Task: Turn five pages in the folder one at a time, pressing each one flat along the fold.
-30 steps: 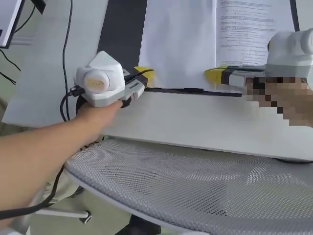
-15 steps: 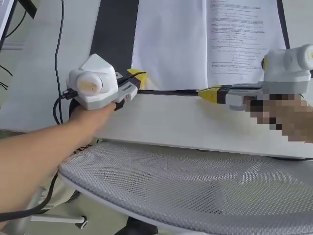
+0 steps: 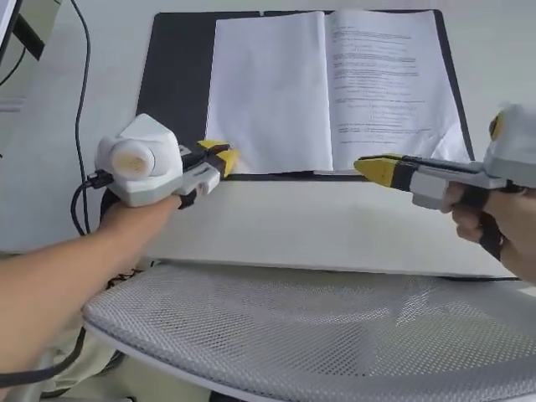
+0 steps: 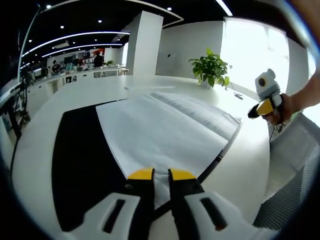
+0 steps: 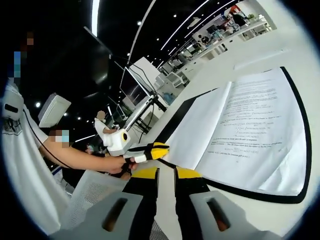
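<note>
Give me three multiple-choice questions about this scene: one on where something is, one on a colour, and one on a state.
1. In the head view, which half of the folder holds the printed page?
A the left half
B the right half
C both halves

2. What colour are the grippers' fingertips?
A yellow
B red
C blue

3. The folder is:
A shut
B standing upright
C lying open

Answers:
1 B: the text sits on the right half, and the left page is blank white.
2 A: both grippers end in yellow tips in the head view and in each gripper view.
3 C: its black cover lies flat with two pages spread side by side.
</note>
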A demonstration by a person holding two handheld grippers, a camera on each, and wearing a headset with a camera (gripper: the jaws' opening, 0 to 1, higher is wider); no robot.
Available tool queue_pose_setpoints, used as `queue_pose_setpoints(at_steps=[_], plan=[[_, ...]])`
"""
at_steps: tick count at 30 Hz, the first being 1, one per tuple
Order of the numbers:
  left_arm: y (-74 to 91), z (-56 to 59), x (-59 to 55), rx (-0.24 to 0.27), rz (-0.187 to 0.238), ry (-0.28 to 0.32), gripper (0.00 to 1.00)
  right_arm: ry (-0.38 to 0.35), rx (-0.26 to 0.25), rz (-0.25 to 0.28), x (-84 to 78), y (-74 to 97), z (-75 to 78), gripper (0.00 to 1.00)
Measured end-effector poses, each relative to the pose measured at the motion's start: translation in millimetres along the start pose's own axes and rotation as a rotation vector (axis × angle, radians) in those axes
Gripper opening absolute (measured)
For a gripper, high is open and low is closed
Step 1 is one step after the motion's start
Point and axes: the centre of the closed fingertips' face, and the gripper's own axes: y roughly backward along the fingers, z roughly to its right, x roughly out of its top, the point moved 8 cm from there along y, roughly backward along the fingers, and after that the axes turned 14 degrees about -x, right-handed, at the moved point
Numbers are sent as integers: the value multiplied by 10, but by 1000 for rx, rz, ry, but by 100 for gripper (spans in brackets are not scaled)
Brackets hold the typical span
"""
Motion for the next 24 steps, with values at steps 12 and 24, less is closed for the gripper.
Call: queue_pose_setpoints(at_steps=[12, 24], plan=[[391, 227, 160, -2, 37, 33, 21, -6, -148, 132, 137, 589, 71, 20], [873, 461, 198, 32, 72, 105, 28, -3, -282, 161, 2, 999, 57, 32]])
